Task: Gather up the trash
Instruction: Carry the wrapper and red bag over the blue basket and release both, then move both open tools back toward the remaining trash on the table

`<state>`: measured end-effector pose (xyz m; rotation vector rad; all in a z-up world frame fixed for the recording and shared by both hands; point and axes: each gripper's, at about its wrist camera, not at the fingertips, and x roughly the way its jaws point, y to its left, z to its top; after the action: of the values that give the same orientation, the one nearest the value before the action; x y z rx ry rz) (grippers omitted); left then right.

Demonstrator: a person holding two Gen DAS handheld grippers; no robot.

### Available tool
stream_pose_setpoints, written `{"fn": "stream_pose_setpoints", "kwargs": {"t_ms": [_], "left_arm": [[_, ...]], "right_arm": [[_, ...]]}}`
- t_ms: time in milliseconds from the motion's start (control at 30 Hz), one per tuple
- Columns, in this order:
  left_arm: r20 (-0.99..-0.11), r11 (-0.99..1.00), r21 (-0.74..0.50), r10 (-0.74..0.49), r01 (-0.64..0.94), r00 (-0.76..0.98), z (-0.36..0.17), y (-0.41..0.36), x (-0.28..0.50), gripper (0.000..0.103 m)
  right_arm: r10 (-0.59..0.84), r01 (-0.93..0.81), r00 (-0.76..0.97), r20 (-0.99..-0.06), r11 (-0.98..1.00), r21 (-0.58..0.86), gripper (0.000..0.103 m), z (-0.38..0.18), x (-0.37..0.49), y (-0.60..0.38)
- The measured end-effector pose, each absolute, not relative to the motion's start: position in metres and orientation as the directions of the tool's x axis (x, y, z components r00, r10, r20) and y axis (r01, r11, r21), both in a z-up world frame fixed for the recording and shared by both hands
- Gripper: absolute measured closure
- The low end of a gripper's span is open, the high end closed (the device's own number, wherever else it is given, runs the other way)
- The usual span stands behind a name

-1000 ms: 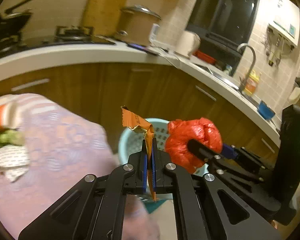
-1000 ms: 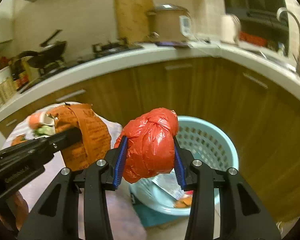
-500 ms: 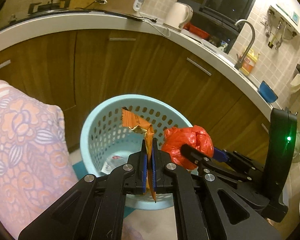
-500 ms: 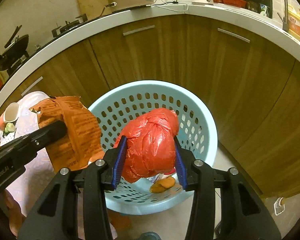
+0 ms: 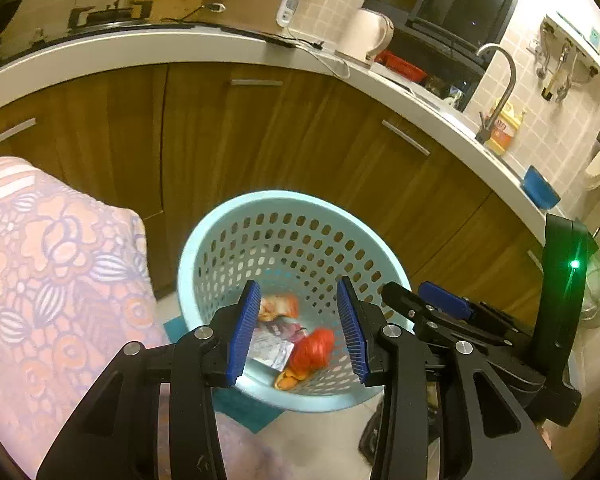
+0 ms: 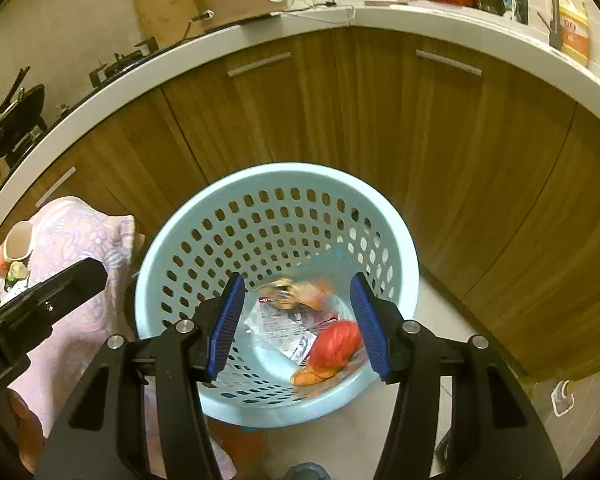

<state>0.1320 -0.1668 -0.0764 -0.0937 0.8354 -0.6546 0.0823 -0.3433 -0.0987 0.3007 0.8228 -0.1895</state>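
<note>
**Both claws empty above the basket; remaining trash lies to the left**

On the floral-clothed surface (image 6: 80, 232) at far left, a cup and scraps (image 6: 14, 252) wait, nearer the left claw (image 5: 296, 330), which hangs spread and empty over the blue basket (image 5: 188, 256). The red bag (image 6: 336, 346) and wrappers lie in its bottom. The right claw (image 6: 296, 322) is likewise spread, pointing steeply down into the basket.

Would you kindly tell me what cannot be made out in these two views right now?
- Orange wrapper in the basket: motion-blurred, print unreadable, right wrist view.
- Basket floor: partly hidden behind the left hand-held gripper, left wrist view.
- Items on the tablecloth: cut off by the left edge, right wrist view.
</note>
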Motion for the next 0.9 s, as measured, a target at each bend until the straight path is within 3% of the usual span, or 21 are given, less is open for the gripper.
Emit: {"fn": "stream_pose_setpoints", "kwargs": {"t_ms": [900], "left_arm": [[-0.551,0.875,-0.359,-0.479,0.325,0.683,-0.026,-0.027,0.105,0.062]], "right_arm": [[0.071,0.023,0.744,-0.665,0.991,0.133,0.052,-0.042,0.084,-0.222]]}}
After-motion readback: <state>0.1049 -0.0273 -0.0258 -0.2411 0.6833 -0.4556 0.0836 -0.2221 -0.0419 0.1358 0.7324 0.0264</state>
